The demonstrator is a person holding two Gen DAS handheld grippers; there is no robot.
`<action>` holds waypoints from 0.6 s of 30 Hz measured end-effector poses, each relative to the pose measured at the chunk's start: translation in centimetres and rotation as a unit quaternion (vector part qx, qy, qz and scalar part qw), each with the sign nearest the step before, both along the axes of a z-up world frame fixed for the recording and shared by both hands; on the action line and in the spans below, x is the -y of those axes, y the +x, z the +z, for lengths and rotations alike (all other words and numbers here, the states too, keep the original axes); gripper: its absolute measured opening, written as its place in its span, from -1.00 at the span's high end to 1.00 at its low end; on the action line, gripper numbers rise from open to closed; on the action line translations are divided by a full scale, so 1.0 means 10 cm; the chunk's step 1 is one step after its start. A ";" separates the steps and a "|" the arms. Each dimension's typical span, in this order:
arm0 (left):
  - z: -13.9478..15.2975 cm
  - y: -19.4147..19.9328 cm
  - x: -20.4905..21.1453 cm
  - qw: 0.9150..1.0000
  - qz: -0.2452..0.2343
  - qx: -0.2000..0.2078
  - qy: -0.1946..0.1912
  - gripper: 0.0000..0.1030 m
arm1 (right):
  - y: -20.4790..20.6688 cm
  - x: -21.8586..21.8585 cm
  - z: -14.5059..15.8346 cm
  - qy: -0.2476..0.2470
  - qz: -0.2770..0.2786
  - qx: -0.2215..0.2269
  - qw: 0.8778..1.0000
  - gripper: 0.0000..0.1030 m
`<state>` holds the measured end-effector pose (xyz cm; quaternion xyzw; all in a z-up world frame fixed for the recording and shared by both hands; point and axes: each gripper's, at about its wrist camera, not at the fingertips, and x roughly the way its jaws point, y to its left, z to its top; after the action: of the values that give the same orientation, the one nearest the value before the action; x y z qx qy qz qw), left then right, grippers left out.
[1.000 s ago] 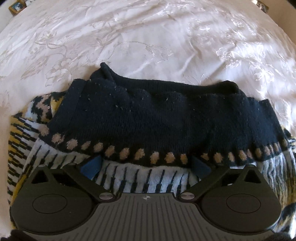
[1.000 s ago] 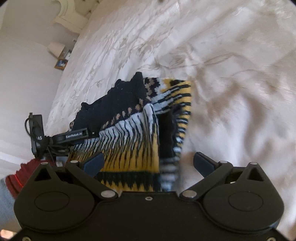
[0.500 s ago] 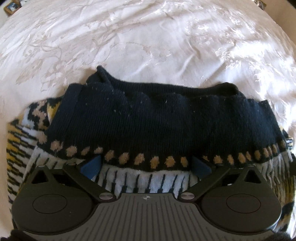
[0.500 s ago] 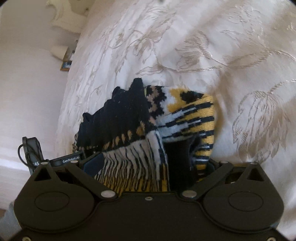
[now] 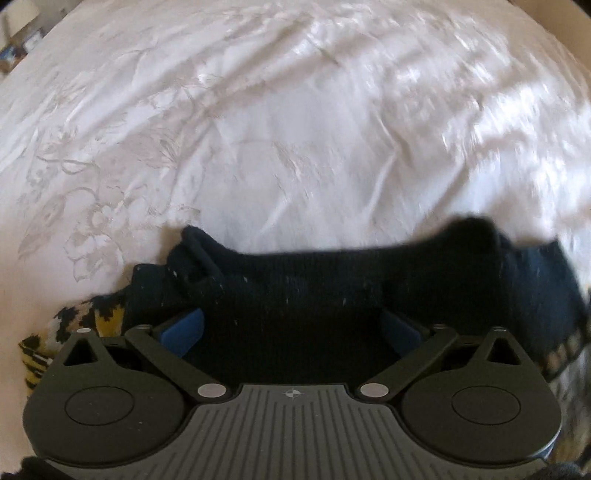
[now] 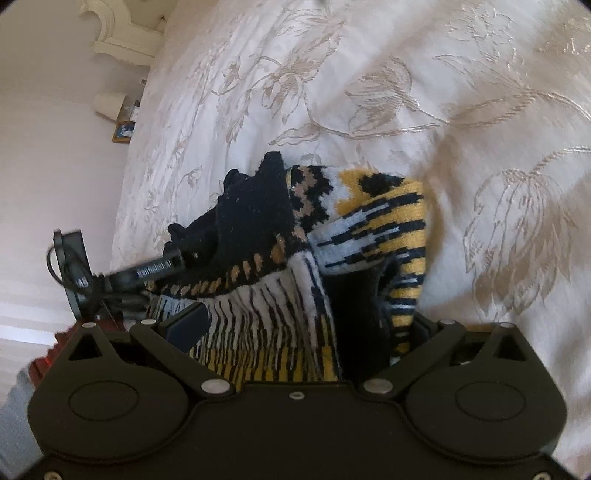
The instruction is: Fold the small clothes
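Note:
A small knitted sweater (image 5: 332,280), navy at the top with tan dots and yellow, white and black stripes below, lies bunched on the white bed. In the left wrist view my left gripper (image 5: 291,328) is open, its jaws wide over the navy part. In the right wrist view my right gripper (image 6: 306,325) is open with the striped end of the sweater (image 6: 280,317) lying between its jaws. The left gripper's finger (image 6: 147,269) shows at the sweater's far side in the right wrist view.
The embroidered white bedspread (image 5: 295,129) spreads all around the sweater. A white carved headboard (image 6: 118,33), a small lamp shade (image 6: 109,105) and a framed picture (image 6: 123,133) stand beyond the bed's left edge. A red sleeve (image 6: 44,365) shows at the lower left.
Both grippers have moved forward over the sweater. In the left view the navy part now fills the space between the jaws. In the right view the striped end has come in between the jaws.

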<state>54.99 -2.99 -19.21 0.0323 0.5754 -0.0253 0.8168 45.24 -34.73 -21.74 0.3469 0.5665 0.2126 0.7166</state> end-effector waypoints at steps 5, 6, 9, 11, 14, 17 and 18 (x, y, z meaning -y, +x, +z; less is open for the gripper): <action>0.42 -0.32 -0.05 0.998 0.002 0.059 -0.005 -0.95 | -0.03 -0.02 0.02 0.003 0.007 -0.003 1.000 -1.00; 0.46 -0.41 -0.05 0.998 0.002 0.062 -0.005 -0.95 | -0.05 -0.02 0.02 0.006 0.009 -0.003 1.000 -1.00; 0.54 -0.76 -0.07 0.998 0.004 0.058 0.004 -0.95 | -0.11 0.01 0.01 0.014 0.012 -0.004 1.000 -0.99; 0.52 -1.01 -0.06 0.999 0.005 0.050 0.014 -0.95 | -0.15 0.02 0.02 0.015 0.016 -0.003 1.000 -0.99; 0.48 -1.29 -0.04 0.999 0.007 0.033 0.007 -0.95 | -0.19 0.01 0.03 0.013 0.024 -0.004 1.000 -0.99; 0.33 -1.40 -0.04 1.000 0.006 0.014 0.009 -0.96 | -0.25 -0.02 0.04 0.007 0.035 -0.008 0.999 -0.94; 0.28 -1.40 -0.05 1.000 0.010 0.014 0.010 -0.97 | -0.26 -0.03 0.05 0.005 0.037 -0.008 0.999 -0.85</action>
<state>41.04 -2.46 -16.43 0.0346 0.5649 -0.0106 0.8244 42.62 -34.43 -21.23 0.3308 0.5832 0.2388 0.7024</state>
